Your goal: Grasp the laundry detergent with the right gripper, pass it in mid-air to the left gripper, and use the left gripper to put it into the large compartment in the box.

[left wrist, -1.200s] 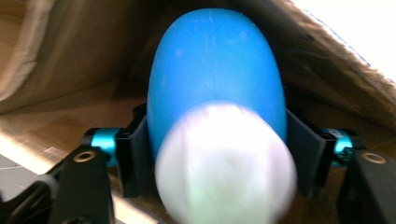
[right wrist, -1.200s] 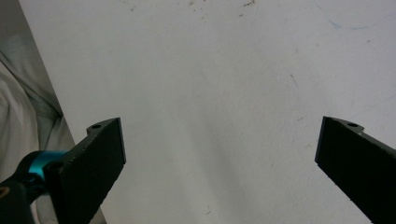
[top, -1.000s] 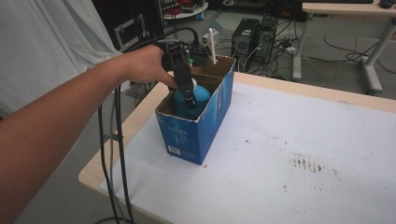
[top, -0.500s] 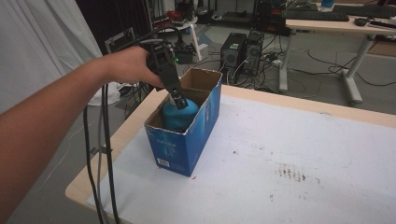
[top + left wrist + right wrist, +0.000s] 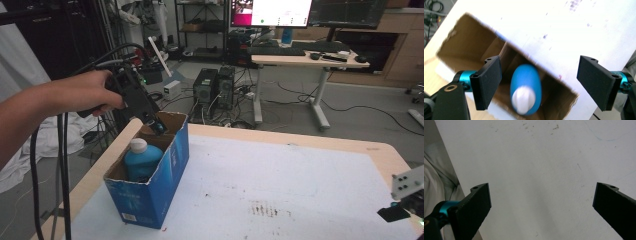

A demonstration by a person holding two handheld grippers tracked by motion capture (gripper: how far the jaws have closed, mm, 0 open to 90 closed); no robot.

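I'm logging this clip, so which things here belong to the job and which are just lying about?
Part of the job:
- blue plastic bottle with a white cap, standing in the box
- open blue cardboard box
- left gripper, jaws just opened, nothing between them

Just lying about:
- right gripper, open, idle over the white table
- computer towers on the floor
- desk with monitors

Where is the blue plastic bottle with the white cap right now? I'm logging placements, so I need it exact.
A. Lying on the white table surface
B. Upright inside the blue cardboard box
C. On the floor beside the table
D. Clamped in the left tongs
B: the blue plastic bottle with the white cap stands inside the blue cardboard box, while the left tongs hang open above it.
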